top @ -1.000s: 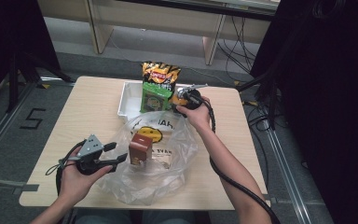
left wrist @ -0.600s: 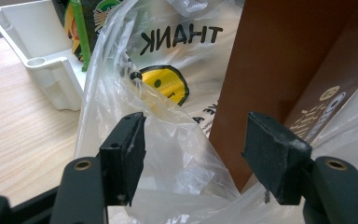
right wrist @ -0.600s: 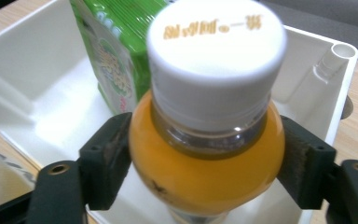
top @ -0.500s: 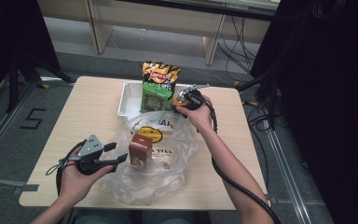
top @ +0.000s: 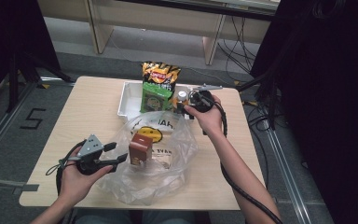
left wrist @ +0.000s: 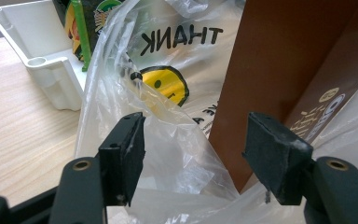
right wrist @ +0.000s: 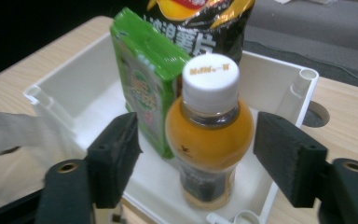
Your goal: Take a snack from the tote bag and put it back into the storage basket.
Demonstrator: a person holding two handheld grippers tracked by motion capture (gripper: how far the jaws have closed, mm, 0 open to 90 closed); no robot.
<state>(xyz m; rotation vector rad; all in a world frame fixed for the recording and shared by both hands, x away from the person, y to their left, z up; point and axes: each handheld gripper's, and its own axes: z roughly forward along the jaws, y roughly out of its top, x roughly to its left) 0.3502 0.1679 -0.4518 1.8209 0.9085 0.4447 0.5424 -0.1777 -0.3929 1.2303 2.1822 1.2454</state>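
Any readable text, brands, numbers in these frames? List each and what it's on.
"THANK", seen mirrored through the film: clear plastic bag, above its yellow smiley.
"5": floor marking left of the table.
Chip bag: red logo, too blurred.
Green packet, orange drink bottle cap, brown carton: print too small or blurred.

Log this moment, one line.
left gripper: open at bag mouth | right gripper: open around juice bottle | box: in bag

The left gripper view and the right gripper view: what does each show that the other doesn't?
Left gripper view: a tall brown carton inside a clear plastic bag with a yellow smiley face. Right gripper view: an orange juice bottle with a white cap between open black fingers. Both share the white plastic tray, the green packet and the wooden table.
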